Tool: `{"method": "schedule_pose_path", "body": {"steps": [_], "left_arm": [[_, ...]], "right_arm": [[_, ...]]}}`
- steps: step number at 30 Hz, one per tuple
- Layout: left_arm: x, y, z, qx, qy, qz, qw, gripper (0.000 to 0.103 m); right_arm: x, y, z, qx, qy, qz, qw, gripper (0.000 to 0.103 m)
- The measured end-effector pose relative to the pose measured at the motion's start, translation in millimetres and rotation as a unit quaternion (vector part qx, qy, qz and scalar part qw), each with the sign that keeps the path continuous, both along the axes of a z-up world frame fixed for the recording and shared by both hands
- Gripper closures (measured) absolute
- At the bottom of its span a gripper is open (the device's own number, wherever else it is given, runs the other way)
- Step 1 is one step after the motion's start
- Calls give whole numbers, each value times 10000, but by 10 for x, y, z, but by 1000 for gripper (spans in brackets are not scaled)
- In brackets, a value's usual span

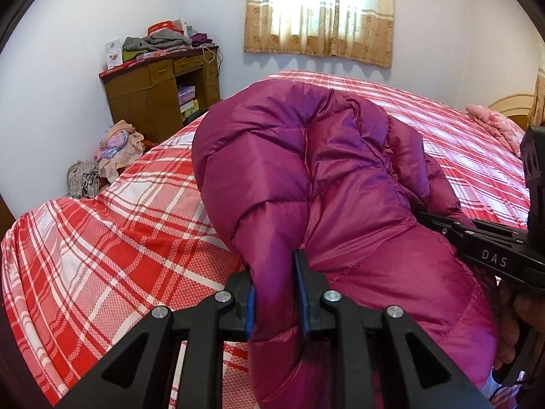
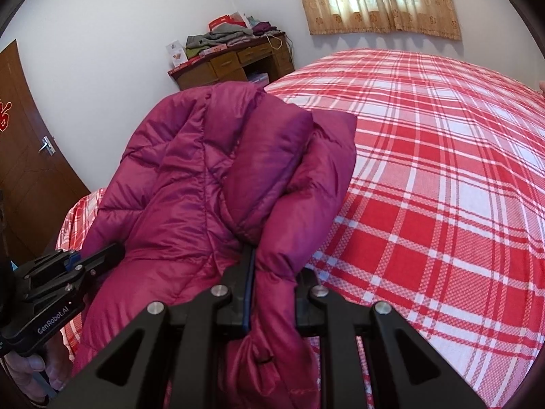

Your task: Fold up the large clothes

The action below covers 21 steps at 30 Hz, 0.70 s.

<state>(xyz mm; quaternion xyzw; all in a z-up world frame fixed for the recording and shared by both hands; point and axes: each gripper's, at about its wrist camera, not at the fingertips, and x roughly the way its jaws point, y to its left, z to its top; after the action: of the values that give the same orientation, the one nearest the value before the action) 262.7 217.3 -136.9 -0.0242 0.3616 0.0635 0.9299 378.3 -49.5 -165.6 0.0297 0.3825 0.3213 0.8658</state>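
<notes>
A magenta quilted down jacket (image 1: 306, 170) is held up above a bed with a red and white plaid cover (image 1: 119, 225). My left gripper (image 1: 275, 289) is shut on a fold of the jacket's near edge. My right gripper (image 2: 274, 293) is shut on another fold of the jacket (image 2: 190, 177), to the right of the left one. Each gripper shows in the other's view: the right gripper (image 1: 442, 221) at the right edge, the left gripper (image 2: 98, 259) at the lower left. The jacket's far part bulges up and droops toward the bed (image 2: 442, 187).
A wooden desk (image 1: 160, 92) piled with clothes and boxes stands against the far wall left of the bed. Loose clothes (image 1: 109, 153) lie on the floor beside it. A curtained window (image 1: 320, 10) is behind. A pink pillow (image 1: 497, 126) lies at the bed's right. A brown door (image 2: 24, 143) is at left.
</notes>
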Motion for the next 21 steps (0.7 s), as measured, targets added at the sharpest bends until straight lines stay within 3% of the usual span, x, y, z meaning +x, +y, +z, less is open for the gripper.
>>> {"method": "schedule_pose_path", "body": {"steps": [7,12,21], "left_arm": [[17,-9,-87,165,33,70,9998,62],[27,44,-140,242,7,257,9994,40],[45,116,-191,138,12,327,9994,34]], "right_arm": [[16,21,-82,-47,111,-37,9999,82],[27,23,-123,-45,161,-79,9998,81],[20,28,-146,-58,186,-90,9998,79]]}}
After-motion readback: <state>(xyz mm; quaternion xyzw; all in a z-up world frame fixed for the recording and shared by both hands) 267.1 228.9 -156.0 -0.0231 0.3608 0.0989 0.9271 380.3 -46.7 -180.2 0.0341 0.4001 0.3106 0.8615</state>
